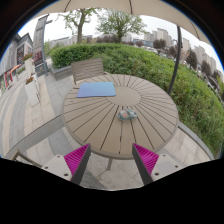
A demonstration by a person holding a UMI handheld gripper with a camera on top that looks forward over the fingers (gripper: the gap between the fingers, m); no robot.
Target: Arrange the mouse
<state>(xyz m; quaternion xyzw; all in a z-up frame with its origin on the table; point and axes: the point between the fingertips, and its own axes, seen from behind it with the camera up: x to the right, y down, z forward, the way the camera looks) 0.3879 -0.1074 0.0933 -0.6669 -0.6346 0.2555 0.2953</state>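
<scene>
Mouse (128, 114) sits on the round slatted wooden desk (95, 125), a little to the right of its middle, small and pale grey from where I am looking. Well apart from it, toward the far side of the desk, I can see a light blue mouse pad (97, 89) lying flat. My gripper (109, 160) hangs at the near edge of the desk with its fingers spread wide and nothing between them; the pink pads (77, 159) face each other across an open gap, and the mouse lies beyond them, ahead and slightly right. Behind the desk stands a wooden chair (87, 68), and past it a long green hedge (140, 62) with trees (110, 22) and buildings further off. Paving slabs (30, 110) run along the left side.
</scene>
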